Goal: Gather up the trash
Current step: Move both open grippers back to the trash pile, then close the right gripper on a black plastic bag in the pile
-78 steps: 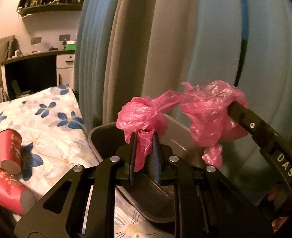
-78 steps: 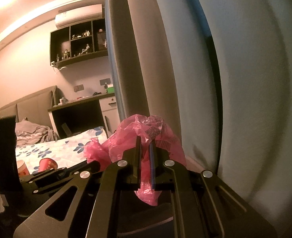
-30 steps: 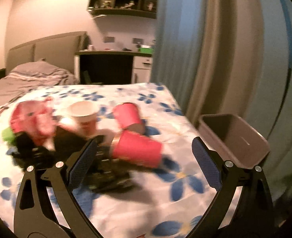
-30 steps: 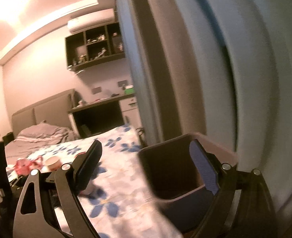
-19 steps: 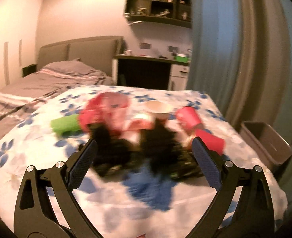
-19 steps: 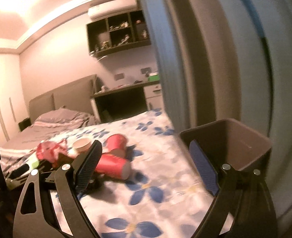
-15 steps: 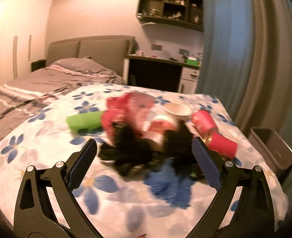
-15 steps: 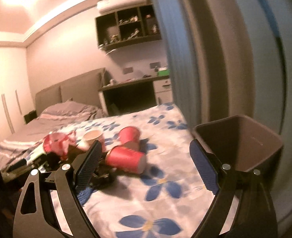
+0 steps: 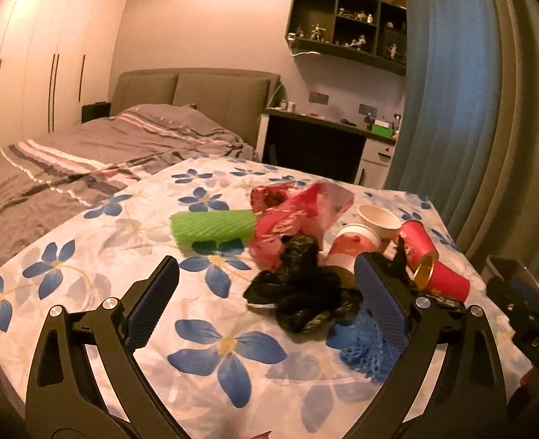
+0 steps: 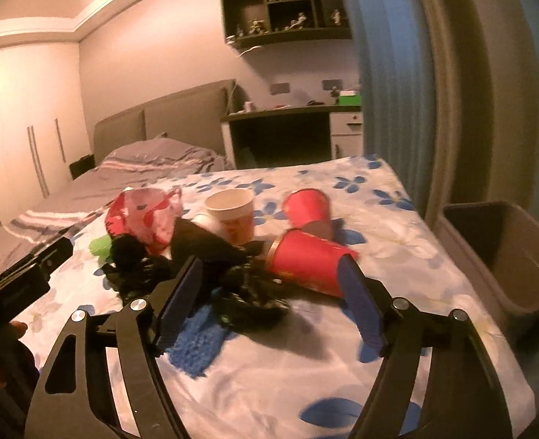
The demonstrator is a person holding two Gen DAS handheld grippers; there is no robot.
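Note:
A heap of trash lies on the flowered cloth: a crumpled black bag, a pink bag, a green roll, red paper cups and a white cup. My left gripper is open, low before the black bag, nothing between its fingers. In the right wrist view my right gripper has its jaws closing, still wide, in front of a tipped red cup and black bag; no pad presses on anything. The grey bin stands at the right.
A blue knitted scrap lies near the front edge. A bed with grey bedding is at the left, a desk and shelves behind, curtains along the right. The other gripper's body shows at the right edge.
Both grippers let go of the pink bags at the bin, opened, and swung left toward the trash heap. The right jaws have narrowed a little in the last half second.

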